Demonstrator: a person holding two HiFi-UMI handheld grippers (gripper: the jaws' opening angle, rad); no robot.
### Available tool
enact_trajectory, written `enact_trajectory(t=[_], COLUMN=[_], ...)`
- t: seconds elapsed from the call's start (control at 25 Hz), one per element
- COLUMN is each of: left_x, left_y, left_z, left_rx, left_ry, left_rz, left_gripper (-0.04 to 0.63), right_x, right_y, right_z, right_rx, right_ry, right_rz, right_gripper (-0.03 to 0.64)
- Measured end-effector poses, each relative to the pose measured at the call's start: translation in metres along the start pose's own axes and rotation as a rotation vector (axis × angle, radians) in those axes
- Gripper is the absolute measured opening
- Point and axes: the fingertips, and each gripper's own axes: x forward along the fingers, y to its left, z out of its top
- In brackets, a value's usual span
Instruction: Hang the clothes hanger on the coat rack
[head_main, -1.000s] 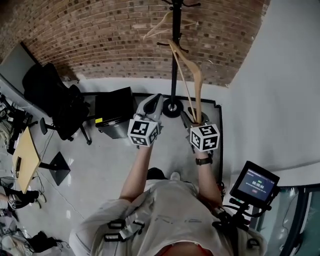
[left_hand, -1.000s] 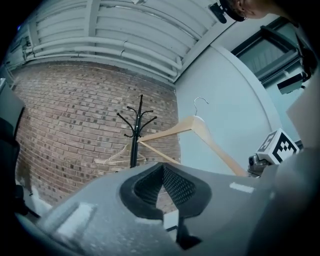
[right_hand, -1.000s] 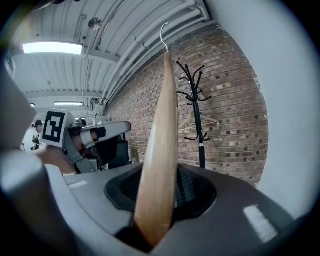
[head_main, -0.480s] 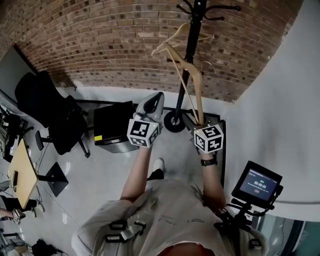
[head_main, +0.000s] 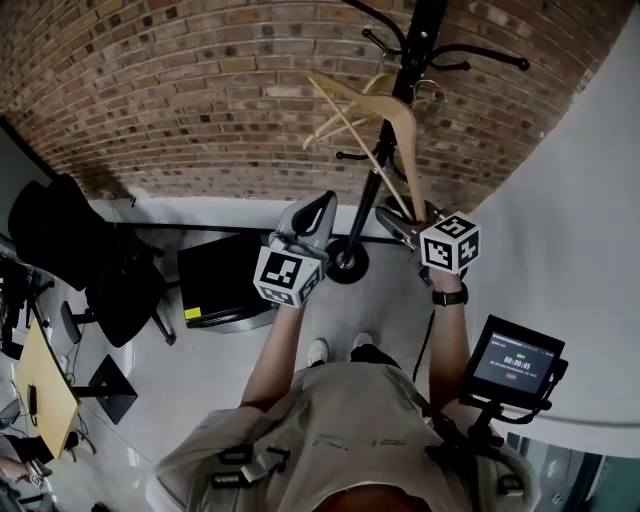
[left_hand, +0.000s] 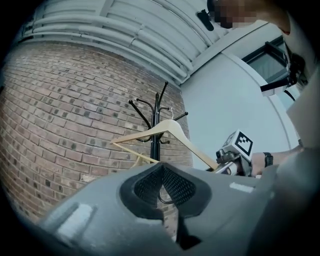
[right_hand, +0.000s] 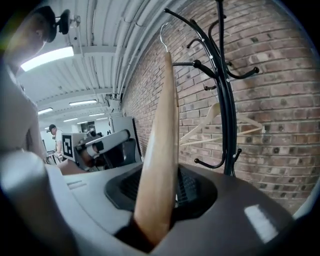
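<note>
"Brick wall (head_main: 200, 90) all round, coat rack (right_hand: 226, 100) at about one o'clock from the person. Where's the clothes hanger (right_hand: 160, 150)?"

"Clamped by one wooden end in the right gripper (right_hand: 161, 200), standing upright. Its wire hook (right_hand: 162, 31) is up among the pegs (right_hand: 200, 64) but over none."

"So the move?"

"Probably raise it, turn the hook's mouth over a free peg, lower it – then release."

"Obstacles?"

"A second hanger (right_hand: 220, 127) already hangs there, so that side is crowded. The left gripper (left_hand: 161, 172), jaws together on nothing, sits at eleven o'clock. A black cabinet (head_main: 215, 280) and an office chair (head_main: 120, 290) – nine to ten o'clock – stand well apart."
</note>
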Motion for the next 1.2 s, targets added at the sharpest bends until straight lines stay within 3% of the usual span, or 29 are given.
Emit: enact_trajectory(t=[0.2, 0.4, 0.56, 0.68, 0.76, 0.84, 0.96, 1.08, 1.2], left_x=[0.019, 0.035, 0.041, 0.041, 0.037, 0.031, 0.020, 0.014, 0.010], left_y=[0.016, 0.025, 0.019, 0.015, 0.013, 0.009, 0.001, -0.006, -0.016], left_z=[-0.007, -0.019, -0.030, -0.034, -0.033, -0.030, -0.029, -0.036, -0.047], left_rx=[-0.008, -0.019, -0.030, -0.035, -0.039, -0.050, -0.081, -0.097, -0.104], left_ry=[0.020, 0.029, 0.047, 0.050, 0.048, 0.045, 0.037, 0.033, 0.039], left_rz=[0.016, 0.038, 0.020, 0.008, 0.000, -0.013, -0.035, -0.042, -0.041], left_gripper=[0.000, 0.000, 0.000, 0.000, 0.000, 0.000, 0.000, 0.000, 0.000], right_x=[0.015, 0.033, 0.037, 0.034, 0.025, 0.009, -0.021, -0.042, -0.062], right_y=[-0.025, -0.032, -0.036, -0.059, -0.076, -0.081, -0.076, -0.074, -0.067], right_z=[0.007, -0.020, -0.034, -0.036, -0.040, -0.045, -0.060, -0.089, -0.116], right_rx=[0.105, 0.180, 0.231, 0.172, 0.095, 0.016, -0.064, -0.063, 0.006], right_ry=[0.018, 0.072, 0.006, -0.055, -0.050, -0.030, 0.010, 0.046, 0.032], right_rz=[0.095, 0.187, 0.205, 0.033, -0.130, -0.255, -0.404, -0.493, -0.521], right_gripper=[0.147, 0.152, 0.167, 0.196, 0.279, 0.315, 0.316, 0.315, 0.297])
